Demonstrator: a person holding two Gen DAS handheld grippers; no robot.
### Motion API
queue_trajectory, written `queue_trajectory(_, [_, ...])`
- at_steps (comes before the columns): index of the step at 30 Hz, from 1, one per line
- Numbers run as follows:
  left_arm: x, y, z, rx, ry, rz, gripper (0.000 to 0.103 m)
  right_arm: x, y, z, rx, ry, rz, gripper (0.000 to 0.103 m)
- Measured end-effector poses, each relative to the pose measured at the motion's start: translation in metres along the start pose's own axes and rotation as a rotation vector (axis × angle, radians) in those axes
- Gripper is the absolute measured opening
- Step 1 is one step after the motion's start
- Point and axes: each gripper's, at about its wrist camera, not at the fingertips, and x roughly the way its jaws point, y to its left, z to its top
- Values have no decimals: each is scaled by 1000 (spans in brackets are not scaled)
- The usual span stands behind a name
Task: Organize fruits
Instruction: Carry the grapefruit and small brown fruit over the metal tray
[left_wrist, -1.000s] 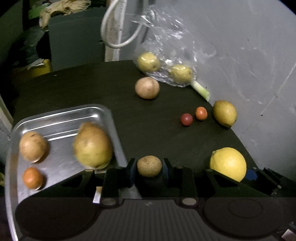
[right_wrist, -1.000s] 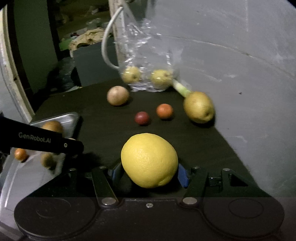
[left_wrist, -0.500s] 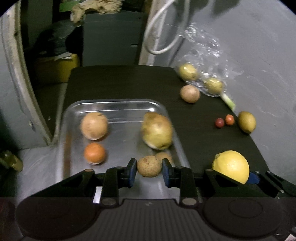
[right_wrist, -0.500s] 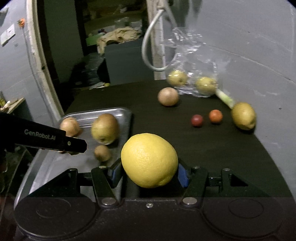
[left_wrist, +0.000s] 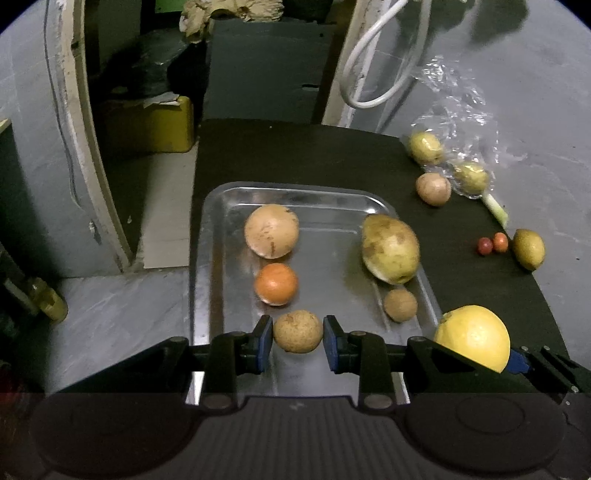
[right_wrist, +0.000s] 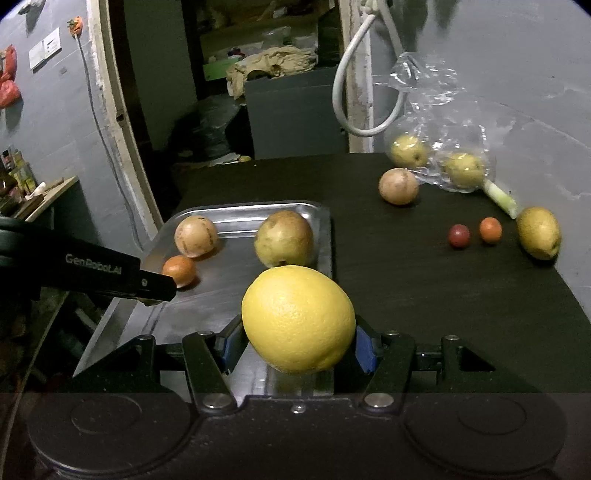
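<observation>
The counter is flat black. The tray on it is bare shiny silver. In the tray lie a pale tan fruit flecked brown, an orange one, a yellow-green one mottled brown, and a small brown one. The fingers carry blue pads around a bright yellow, dimpled citrus. Near the counter's right edge sit a dark red berry and an orange berry.

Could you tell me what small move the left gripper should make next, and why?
Probably open the left gripper and release the small brown fruit. It is already held over the near end of the metal tray, close beside the orange fruit, with bare tray beneath. The right gripper holds the large yellow citrus and can follow.
</observation>
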Motion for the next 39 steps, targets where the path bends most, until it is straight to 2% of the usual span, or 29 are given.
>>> queue_trajectory(9, [5, 12, -3, -6, 12, 6, 32, 5, 12, -4, -8, 12, 8, 61])
queue_trajectory(39, [17, 15, -2, 6, 46, 12, 33, 12, 16, -6, -56, 29, -14, 62])
